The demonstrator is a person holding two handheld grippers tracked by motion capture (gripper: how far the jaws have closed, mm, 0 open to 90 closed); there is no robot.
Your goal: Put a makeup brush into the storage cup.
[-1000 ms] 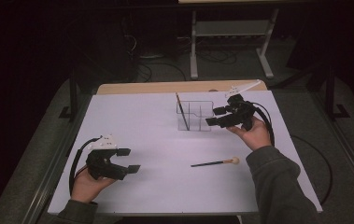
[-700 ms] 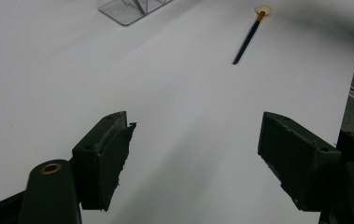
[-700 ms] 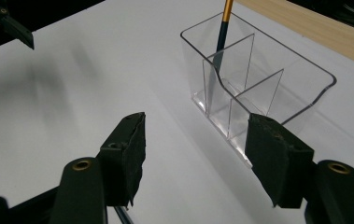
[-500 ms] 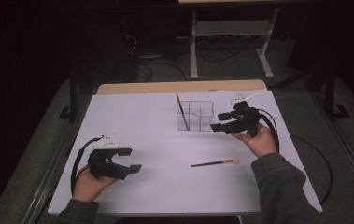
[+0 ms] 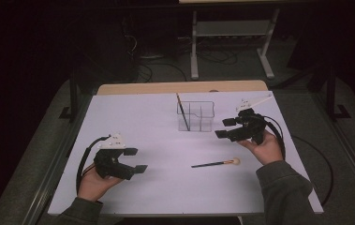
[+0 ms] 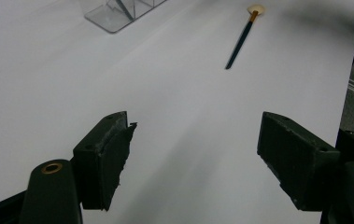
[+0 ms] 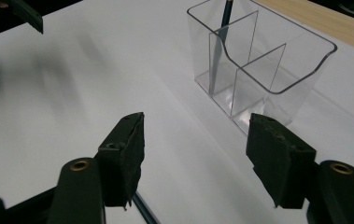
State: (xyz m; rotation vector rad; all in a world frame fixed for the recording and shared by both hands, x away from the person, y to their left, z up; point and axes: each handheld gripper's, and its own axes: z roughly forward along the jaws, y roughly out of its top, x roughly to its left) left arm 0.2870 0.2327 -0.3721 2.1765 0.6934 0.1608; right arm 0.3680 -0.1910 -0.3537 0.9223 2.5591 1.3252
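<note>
The loose brush (image 5: pixel 215 163) lies flat on the white counter (image 5: pixel 133 126), lower middle of the high view, its long axis almost left to right, the pale round head toward the right. The right tongs (image 5: pixel 224 128) hang just above it in the frame and are nearer; the left tongs (image 5: pixel 136 160) rest well apart at lower left. Both stand wide open and hold nothing. Another brush (image 5: pixel 182 111) stands in the clear organizer (image 5: pixel 198 116).
</note>
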